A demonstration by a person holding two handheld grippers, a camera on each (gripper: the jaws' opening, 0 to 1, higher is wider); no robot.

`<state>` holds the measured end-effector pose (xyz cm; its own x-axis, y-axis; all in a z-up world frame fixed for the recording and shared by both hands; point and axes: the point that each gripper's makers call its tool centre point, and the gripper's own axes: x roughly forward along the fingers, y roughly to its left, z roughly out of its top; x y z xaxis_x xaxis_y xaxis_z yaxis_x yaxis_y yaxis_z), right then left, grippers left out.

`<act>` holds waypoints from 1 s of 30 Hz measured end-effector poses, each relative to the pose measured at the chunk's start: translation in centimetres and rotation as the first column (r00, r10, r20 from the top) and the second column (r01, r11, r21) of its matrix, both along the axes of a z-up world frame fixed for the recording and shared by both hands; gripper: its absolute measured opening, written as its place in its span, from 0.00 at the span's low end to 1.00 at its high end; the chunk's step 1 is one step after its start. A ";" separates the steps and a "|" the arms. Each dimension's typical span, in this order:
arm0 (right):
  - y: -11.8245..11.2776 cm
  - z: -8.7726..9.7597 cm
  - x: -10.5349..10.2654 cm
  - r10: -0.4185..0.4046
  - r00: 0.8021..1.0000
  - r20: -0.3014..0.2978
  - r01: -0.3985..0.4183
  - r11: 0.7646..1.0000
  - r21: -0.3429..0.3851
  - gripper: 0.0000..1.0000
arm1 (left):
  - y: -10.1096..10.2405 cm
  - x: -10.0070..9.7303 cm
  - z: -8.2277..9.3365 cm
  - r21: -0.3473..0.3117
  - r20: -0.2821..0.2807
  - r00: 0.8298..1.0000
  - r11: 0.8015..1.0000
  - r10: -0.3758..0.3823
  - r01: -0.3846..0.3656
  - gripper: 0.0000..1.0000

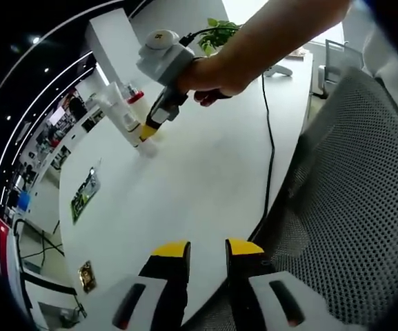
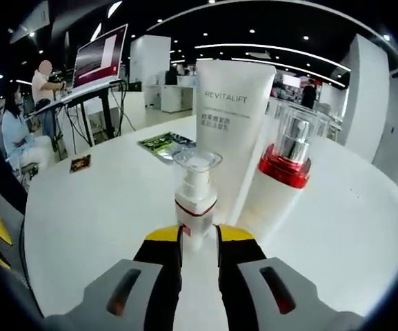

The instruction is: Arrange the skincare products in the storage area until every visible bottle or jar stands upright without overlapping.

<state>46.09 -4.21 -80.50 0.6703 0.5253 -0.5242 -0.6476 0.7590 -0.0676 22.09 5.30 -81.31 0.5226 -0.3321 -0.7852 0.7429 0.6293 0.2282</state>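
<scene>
**Right tool clamps a small pump bottle beside two upright products**

Right tool (image 2: 197, 238) has its yellow-tipped jaws closed on a small white pump bottle (image 2: 196, 200) with a clear cap and a red band, held upright on the white surface (image 2: 102, 214). Just behind it stand a tall white tube marked REVITALIFT (image 2: 232, 110) and, to its right, a white bottle with a red collar and silver pump (image 2: 285, 165), the two close together. In the left gripper view, a hand (image 1: 216, 72) holds that tool at the bottles near the surface's far side. Left tool (image 1: 207, 249) hovers at the near edge, jaws slightly apart, holding nothing, beside a mesh chair (image 1: 357, 186).
</scene>
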 end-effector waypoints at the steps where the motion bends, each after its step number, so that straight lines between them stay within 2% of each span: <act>1: -0.1 0.0 0.0 -0.002 1.000 -0.001 0.002 1.000 0.004 0.17 | 0.0 0.0 0.0 -0.001 0.001 1.000 1.000 0.002 -0.002 0.21; 5: -0.5 0.2 -0.3 -0.003 1.000 -0.003 0.003 1.000 0.007 0.18 | 0.0 0.0 0.0 0.001 0.003 1.000 1.000 0.001 -0.001 0.21; 12: -3.0 0.7 -2.9 0.004 1.000 -0.018 -0.003 1.000 0.023 0.21 | 0.0 0.1 0.1 0.003 0.010 1.000 1.000 -0.001 0.001 0.21; 14: -6.0 0.8 -4.0 -0.045 0.998 -0.031 0.046 0.998 0.030 0.21 | 0.0 0.1 0.1 0.002 0.010 1.000 1.000 -0.005 0.005 0.21; 15: -6.5 0.8 -4.2 -0.058 0.998 -0.036 0.060 0.998 0.032 0.22 | 0.0 0.1 0.1 0.002 0.010 1.000 1.000 -0.005 0.005 0.21; 16: -9.5 0.8 -4.7 -0.127 0.991 -0.047 0.129 0.991 0.035 0.22 | -0.1 0.1 0.2 0.002 0.012 1.000 1.000 -0.010 0.010 0.21; 18: -12.5 0.7 -5.3 -0.195 0.978 -0.067 0.198 0.979 0.042 0.23 | -0.2 0.0 0.2 0.000 0.013 1.000 1.000 -0.014 0.014 0.21; 19: -15.3 0.5 -5.6 -0.252 0.965 -0.070 0.255 0.967 0.029 0.24 | -0.2 0.0 0.2 -0.002 0.014 1.000 1.000 -0.016 0.016 0.21; 20: -17.0 0.3 -5.8 -0.287 0.955 -0.077 0.289 0.957 0.018 0.24 | -0.2 0.0 0.2 -0.002 0.014 1.000 1.000 -0.016 0.016 0.21; 22: -21.0 -0.1 -6.4 -0.374 0.923 -0.095 0.376 0.927 -0.001 0.25 | -0.4 0.0 0.2 -0.007 0.015 1.000 1.000 -0.019 0.019 0.21; 23: -23.4 -0.1 -6.6 -0.429 0.898 -0.098 0.430 0.903 -0.006 0.26 | -0.4 0.0 0.2 -0.006 0.014 1.000 1.000 -0.022 0.022 0.21; 24: -25.0 -0.1 -6.7 -0.462 0.882 -0.091 0.463 0.886 -0.009 0.27 | -0.4 0.0 0.2 -0.007 0.012 1.000 1.000 -0.023 0.023 0.21; 25: -27.2 0.0 -6.8 -0.515 0.853 -0.086 0.517 0.856 -0.008 0.29 | -0.5 -0.1 0.1 -0.009 0.010 1.000 1.000 -0.025 0.025 0.21; 27: -30.2 0.3 -6.9 -0.579 0.812 -0.073 0.580 0.814 -0.012 0.31 | -0.5 -0.1 0.1 -0.010 0.007 1.000 1.000 -0.027 0.027 0.21; 29: -34.6 0.3 -6.9 -0.674 0.736 -0.062 0.674 0.738 -0.021 0.34 | -0.6 -0.2 0.0 -0.011 0.001 1.000 0.999 -0.031 0.031 0.21; 30: -35.9 0.3 -6.8 -0.698 0.714 -0.059 0.698 0.716 -0.020 0.36 | -0.6 -0.2 -0.1 -0.010 -0.001 1.000 0.999 -0.031 0.031 0.21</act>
